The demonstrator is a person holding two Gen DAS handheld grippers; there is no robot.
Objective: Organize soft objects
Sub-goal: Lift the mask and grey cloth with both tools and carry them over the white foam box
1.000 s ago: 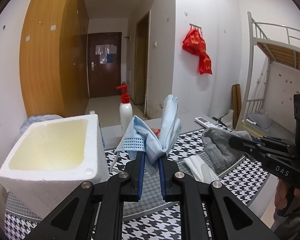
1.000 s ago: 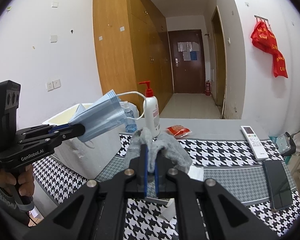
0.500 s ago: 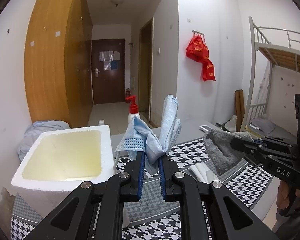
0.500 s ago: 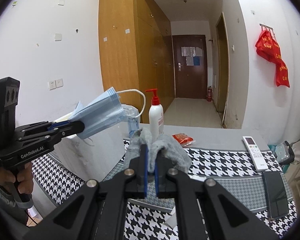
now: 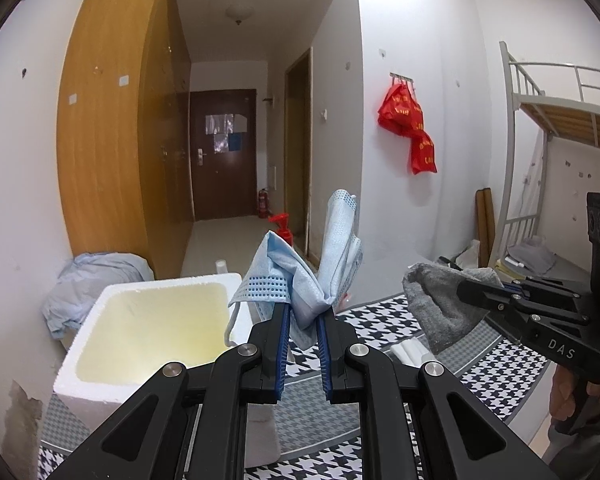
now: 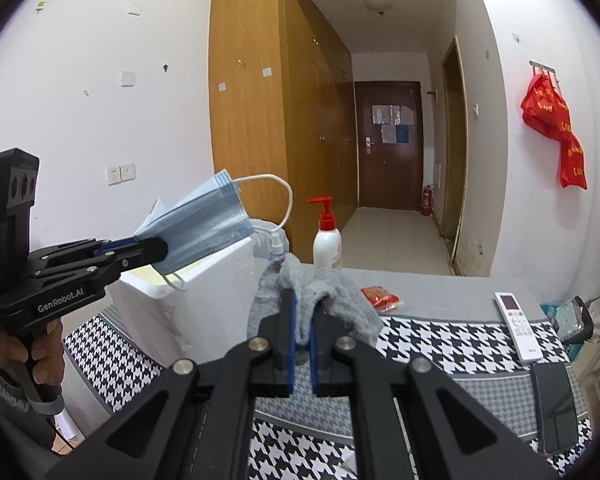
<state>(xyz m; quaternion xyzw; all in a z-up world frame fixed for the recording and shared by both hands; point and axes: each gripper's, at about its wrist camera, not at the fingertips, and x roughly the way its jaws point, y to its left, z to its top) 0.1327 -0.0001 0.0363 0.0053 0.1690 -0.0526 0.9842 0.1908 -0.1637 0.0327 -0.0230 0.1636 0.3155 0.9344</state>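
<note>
Left gripper [image 5: 302, 314] clenched on a bunch of blue masks [image 5: 300, 276], which stick up from the pads, one ear loop dangling at 7 o'clock over the foam box [image 5: 100, 364]. In the right wrist view the same left gripper [image 6: 156, 250] comes in from 9 o'clock, masks [image 6: 204, 228] fanned out at its tip above the box [image 6: 220, 292], white loop arcing toward 2 o'clock. Right gripper [image 6: 302, 322] clenched on a grey sock [image 6: 340, 300], fabric bulging out both sides of the pads and held above the mat [image 6: 440, 344]. In the left wrist view the right gripper [image 5: 466, 290] enters from 3 o'clock with the sock [image 5: 440, 308] drooping from its tip, a hand [image 5: 576, 400] on its handle. Box is open, yellowish inside, standing at the mat's left end. Pump bottle [image 6: 327, 236] stands behind the box at 12 o'clock from the sock. Red packet [image 6: 380, 298] lies on the grey table at 2 o'clock of the sock. Remote [image 6: 518, 326] and phone [image 6: 554, 408] lie on the mat at 3 to 4 o'clock. White folded item [image 5: 410, 350] sits on the mat under the sock, what it is cannot tell.
</note>
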